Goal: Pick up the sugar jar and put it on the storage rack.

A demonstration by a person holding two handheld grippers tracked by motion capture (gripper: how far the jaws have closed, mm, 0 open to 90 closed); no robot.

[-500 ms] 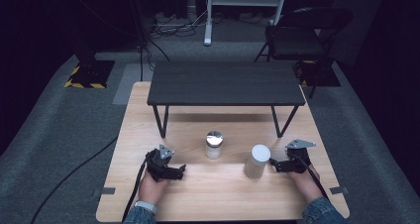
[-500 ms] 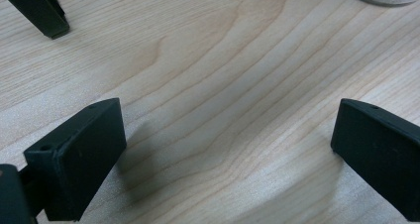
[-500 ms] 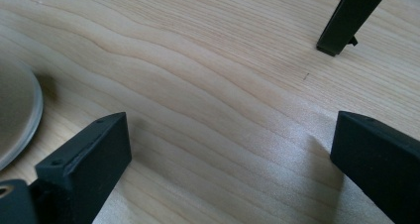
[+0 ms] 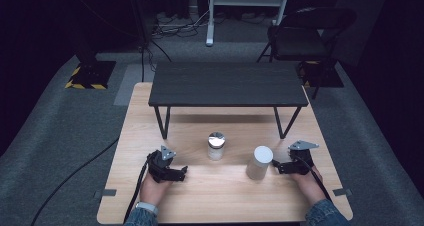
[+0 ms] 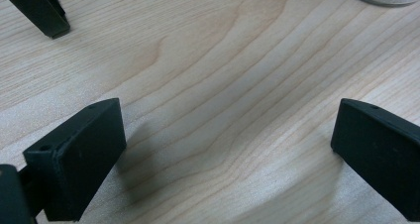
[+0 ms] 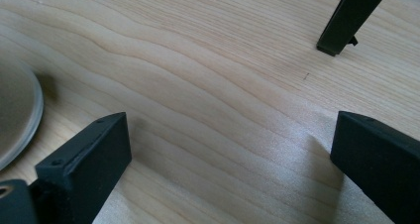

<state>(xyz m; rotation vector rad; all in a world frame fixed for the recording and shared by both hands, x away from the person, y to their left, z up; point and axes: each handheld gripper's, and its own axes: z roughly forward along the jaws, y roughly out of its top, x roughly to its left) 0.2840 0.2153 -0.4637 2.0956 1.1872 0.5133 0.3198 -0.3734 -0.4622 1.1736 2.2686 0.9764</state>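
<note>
A: Two tables stacked by size: light wooden table, then the small black bench standing on its far half, steel legs planted on the wood.

B: Next down?

A: White cylinder, upright, near the front right. Then the clear jar with a shiny lid, upright, centre, just in front of the bench. The two stand apart.

B: Grippers?

A: Right gripper low on the table, tips just beside the cylinder, not touching as far as I can tell. Jaws spread wide, bare wood between them in the right gripper view. Left gripper likewise wide apart and empty, near the jar but clear of it, aimed across the table.

B: Risks?

A: My judgement: the cylinder is tall and narrow. One jaw arriving off-centre would nudge it and tip it towards the jar. Closing too high could also topple it. The jar's glossy lid may slip if pinched there.
</note>
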